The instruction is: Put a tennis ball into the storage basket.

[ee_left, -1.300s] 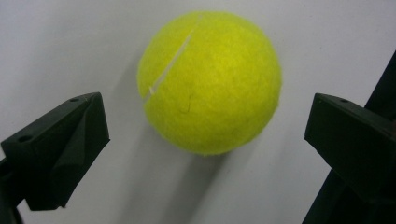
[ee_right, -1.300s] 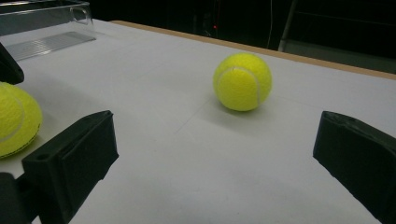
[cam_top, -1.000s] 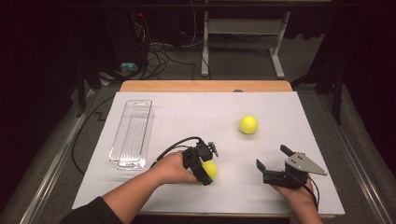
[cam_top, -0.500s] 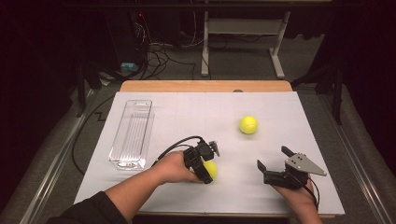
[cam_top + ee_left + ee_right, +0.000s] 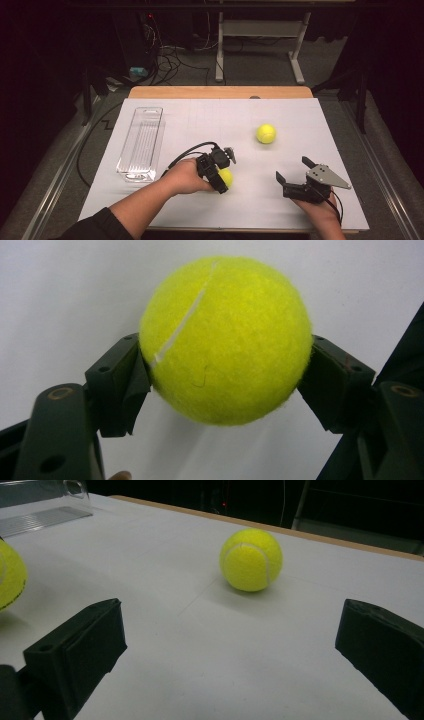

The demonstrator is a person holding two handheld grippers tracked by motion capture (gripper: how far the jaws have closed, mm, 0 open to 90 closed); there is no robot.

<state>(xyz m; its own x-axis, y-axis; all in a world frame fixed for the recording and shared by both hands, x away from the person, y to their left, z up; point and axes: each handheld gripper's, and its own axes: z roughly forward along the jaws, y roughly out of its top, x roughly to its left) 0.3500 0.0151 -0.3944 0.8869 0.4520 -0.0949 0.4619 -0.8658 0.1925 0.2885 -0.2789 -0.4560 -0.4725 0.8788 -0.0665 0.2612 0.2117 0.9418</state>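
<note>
Left claw point(image 5: 223, 178) grips near ball point(image 5: 225, 340) low over desk point(image 5: 200, 120); tray point(image 5: 141, 142) lies left, long axis running away; right claw point(image 5: 296, 175) open, empty

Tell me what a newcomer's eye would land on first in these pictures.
First, the bright yellow tennis ball clamped between the left gripper's black fingers, near the table's front edge. Next, the second tennis ball lying loose mid-table, ahead of the open right gripper.
</note>
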